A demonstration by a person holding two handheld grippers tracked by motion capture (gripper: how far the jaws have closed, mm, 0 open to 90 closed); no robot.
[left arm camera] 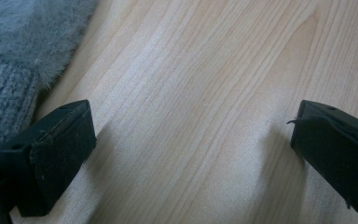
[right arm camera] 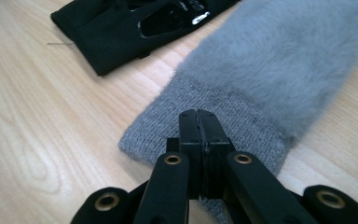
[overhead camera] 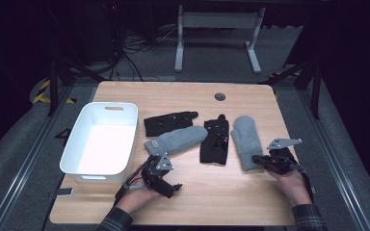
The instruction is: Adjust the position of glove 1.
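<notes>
Right gripper view: your right gripper (right arm camera: 199,135) has its fingers pinched on the grey mitten's (right arm camera: 279,70) cuff; left gripper (left arm camera: 191,154) fingers spread wide, beside the other mitten (left arm camera: 23,51).

Grey mitten (right arm camera: 279,60) fuzzy, knit cuff; table (left arm camera: 205,93) matt wood; tub (overhead camera: 101,139) probably plastic.

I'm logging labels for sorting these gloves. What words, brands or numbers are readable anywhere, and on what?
None can be read.
A small pale tag sits on the cuff of the left grey mitten; it is too small and blurred to read.
Glossy marks on the black glove show no legible letters.
The right grey mitten, held at its cuff by the shut right tool, bears no text.
</notes>
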